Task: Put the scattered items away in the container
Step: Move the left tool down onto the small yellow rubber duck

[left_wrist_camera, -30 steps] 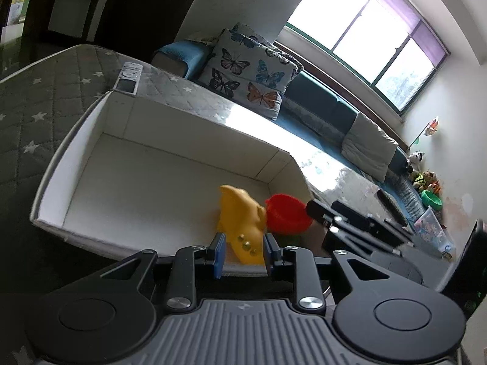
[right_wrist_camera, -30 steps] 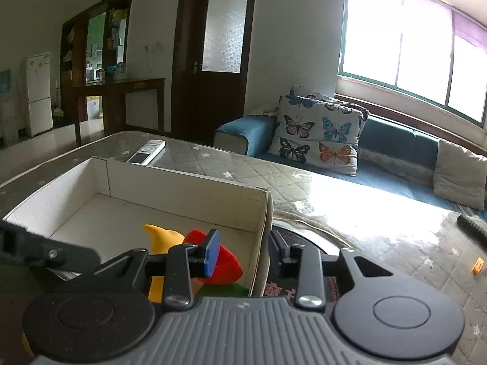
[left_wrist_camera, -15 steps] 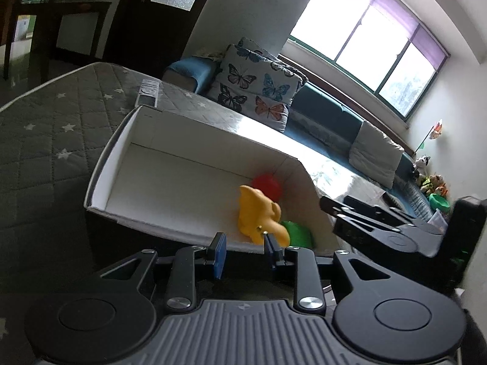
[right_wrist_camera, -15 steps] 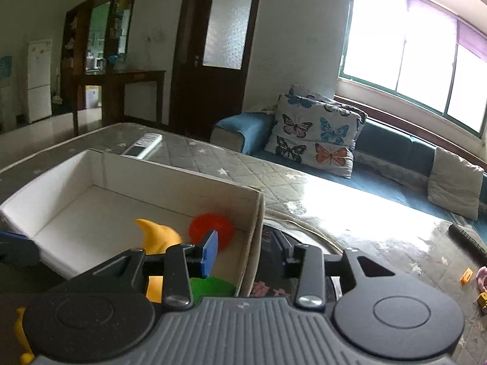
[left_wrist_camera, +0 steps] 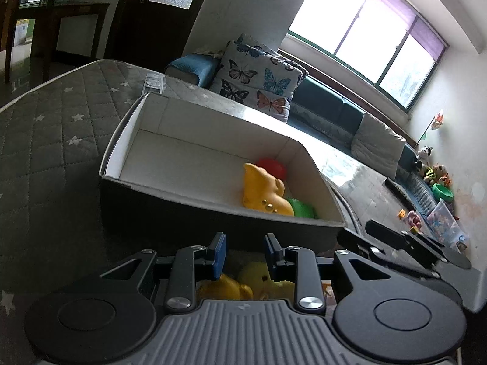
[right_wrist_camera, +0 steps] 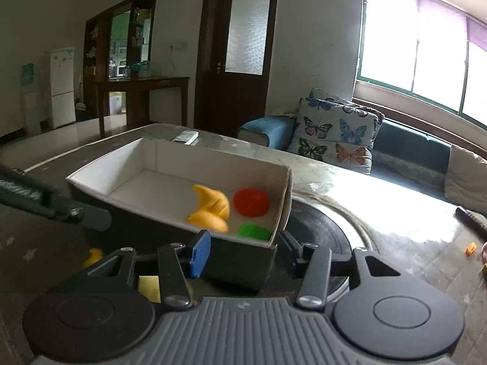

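The white-lined box [left_wrist_camera: 146, 121] stands on the grey quilted table. Inside, at its right end, lie a yellow toy [left_wrist_camera: 261, 188], a red piece [left_wrist_camera: 272, 167] and a green piece [left_wrist_camera: 301, 208]. My left gripper [left_wrist_camera: 245, 252] is open and empty, just short of the box's near wall. Beneath it on the table sit two yellow toys [left_wrist_camera: 261, 276]. In the right wrist view the box [right_wrist_camera: 137, 158] shows the same yellow toy [right_wrist_camera: 210, 208], red piece [right_wrist_camera: 251, 202] and green piece [right_wrist_camera: 254, 231]. My right gripper [right_wrist_camera: 243, 251] is open and empty at the box's near right corner.
A white remote [right_wrist_camera: 185, 137] lies beyond the box. A round dark mat [right_wrist_camera: 319, 228] is right of it. A black remote [left_wrist_camera: 398, 193] and small toys [left_wrist_camera: 411, 217] lie further right. A sofa with a butterfly pillow [right_wrist_camera: 334, 133] runs behind the table.
My left gripper has let go of the yellow toy, which now lies in the box, and drawn back. The red piece has dropped into the box and my right gripper has pulled back too.
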A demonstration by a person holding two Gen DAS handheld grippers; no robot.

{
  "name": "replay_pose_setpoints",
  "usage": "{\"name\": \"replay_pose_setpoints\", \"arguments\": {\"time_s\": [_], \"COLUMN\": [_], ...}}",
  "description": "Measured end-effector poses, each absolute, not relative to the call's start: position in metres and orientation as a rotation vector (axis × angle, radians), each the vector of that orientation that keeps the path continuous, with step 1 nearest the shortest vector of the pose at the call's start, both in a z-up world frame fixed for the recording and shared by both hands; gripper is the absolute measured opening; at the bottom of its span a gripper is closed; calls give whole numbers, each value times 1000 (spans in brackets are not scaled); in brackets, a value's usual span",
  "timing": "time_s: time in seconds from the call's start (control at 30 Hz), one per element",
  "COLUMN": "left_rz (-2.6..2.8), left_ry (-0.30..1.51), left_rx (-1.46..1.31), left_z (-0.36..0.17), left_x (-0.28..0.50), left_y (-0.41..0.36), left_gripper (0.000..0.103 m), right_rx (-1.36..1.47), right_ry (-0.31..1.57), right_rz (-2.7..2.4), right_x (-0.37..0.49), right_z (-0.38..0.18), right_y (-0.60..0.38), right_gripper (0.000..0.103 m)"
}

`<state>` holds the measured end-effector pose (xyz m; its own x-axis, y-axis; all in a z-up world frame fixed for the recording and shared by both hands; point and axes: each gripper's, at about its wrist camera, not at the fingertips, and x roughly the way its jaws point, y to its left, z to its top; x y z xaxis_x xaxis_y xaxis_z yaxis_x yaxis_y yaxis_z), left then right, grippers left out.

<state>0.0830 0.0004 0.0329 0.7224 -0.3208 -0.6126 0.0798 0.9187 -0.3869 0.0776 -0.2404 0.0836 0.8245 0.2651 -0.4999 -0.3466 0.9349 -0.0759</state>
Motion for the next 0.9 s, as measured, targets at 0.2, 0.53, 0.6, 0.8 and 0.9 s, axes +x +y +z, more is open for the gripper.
{"name": "replay_pose_setpoints", "arguments": {"time_s": [0.2,0.53,0.6,0.8,0.9], "left_rz": [-227,-198,-189,-151,-149], "left_ry": [763,805,812,812,816], "left_rx": [-342,-375,-385,-423,-435], "left_z": [26,16,14,12,11], "left_x": [76,68,68,70,73], "left_y": [-5,0,2,16,19], "left_gripper": [30,30,30,30,30], "right_rx": [-149,-151,-156,-137,-144], "right_ry": [523,578,588,572,551], "right_rz": [369,456,472,470,475], "right_x": [52,42,46,44,34], "right_z": [77,57,53,54,58], "right_y": [-240,-229,-225,-221,-218], "right_gripper": [51,70,70,70,68]}}
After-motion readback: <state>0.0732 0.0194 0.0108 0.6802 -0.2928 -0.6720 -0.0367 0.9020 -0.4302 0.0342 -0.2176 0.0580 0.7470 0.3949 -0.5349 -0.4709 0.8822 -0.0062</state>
